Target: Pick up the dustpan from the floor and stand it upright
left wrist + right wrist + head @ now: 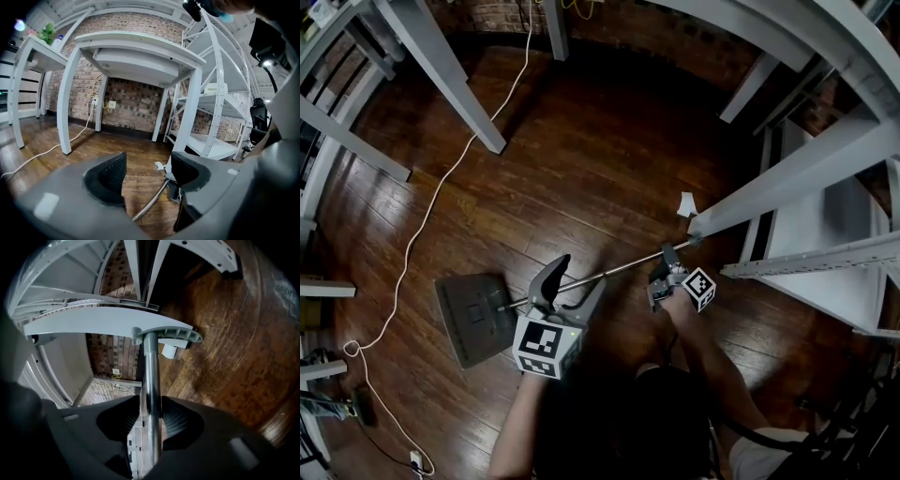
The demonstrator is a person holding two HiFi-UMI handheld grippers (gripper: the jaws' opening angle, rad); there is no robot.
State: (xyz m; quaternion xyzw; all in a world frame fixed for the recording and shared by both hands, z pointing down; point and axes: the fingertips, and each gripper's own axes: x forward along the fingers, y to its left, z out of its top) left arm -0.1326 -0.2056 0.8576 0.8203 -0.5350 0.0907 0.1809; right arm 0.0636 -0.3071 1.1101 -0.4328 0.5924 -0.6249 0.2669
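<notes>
Dustpan: the grey plastic long-handled dustpan (473,319) sits left of centre in the head view, with its flat pan low on the dark wooden plank floor (581,159). Whether the pan rests on the boards or hangs just above them is hard to tell from this angle.
Handle: the shiny metal tube handle (619,270) slants from the pan up to the right. Its grey end grip is just beside a leg of the white metal shelving (825,234).
Right gripper: the right gripper (667,264) is at the upper part of the handle, right of centre. In its own view the right gripper (151,416) has both ribbed pads clenched on the handle (151,380).
Left gripper: the left gripper (562,291) is at centre, over the handle near the pan. In the left gripper view its (147,171) jaws are spread wide and grasp nothing; the handle (150,206) runs under the gap.
Surroundings: a white cable (431,202) snakes down the left side. A white table leg (441,66) stands at the upper left.
</notes>
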